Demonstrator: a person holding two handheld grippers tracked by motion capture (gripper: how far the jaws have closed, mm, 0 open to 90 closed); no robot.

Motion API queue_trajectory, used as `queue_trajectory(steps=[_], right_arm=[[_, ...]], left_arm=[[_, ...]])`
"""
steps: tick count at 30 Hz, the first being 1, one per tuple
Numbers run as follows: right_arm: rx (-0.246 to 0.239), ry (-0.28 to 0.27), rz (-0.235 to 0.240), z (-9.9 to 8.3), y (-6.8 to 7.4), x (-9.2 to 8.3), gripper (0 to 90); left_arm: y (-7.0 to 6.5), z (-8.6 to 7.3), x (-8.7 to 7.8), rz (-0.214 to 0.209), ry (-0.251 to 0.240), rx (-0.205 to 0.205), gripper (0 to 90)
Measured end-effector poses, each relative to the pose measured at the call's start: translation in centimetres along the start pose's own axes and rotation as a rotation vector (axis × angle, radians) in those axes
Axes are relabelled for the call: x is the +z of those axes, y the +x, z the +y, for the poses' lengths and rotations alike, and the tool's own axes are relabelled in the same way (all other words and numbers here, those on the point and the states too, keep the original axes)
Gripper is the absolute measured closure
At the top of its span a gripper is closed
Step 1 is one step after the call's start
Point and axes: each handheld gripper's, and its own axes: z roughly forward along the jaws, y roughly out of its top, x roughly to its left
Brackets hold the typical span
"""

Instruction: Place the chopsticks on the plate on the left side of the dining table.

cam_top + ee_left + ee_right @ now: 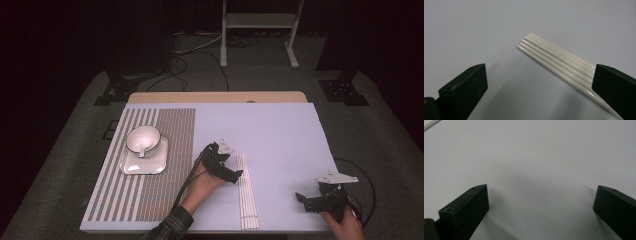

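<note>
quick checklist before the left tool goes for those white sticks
1. Left tool open: ok, its jaws stand wide apart in the left gripper view.
2. White sticks lined up for a grasp: not ok, the bundle lies toward the right jaw, not centred between the jaws.
3. Sticks together: ok, they lie side by side, touching, flat on the white table cover.
4. Right tool out of the way: ok, it sits open near the table's right front, apart from the sticks.
5. Bowl and square plate clear of the path: ok, they rest on the striped mat, to the left.
6. Left tool height above the sticks: cannot tell.
</note>
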Motion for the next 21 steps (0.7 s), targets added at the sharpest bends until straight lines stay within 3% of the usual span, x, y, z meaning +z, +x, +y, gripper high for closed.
queue_trajectory(steps=[17,21], right_arm=[[0.000,0.000,0.000,0.00,0.00,0.00,0.0],[0.001,0.000,0.000,0.00,0.01,0.00,0.0]], left_arm=[[-0.15,-0.36,0.88,0.021,0.046,0.017,0.0],[-0.11,-0.32,0.67,0.014,0.046,-0.002,0.0]])
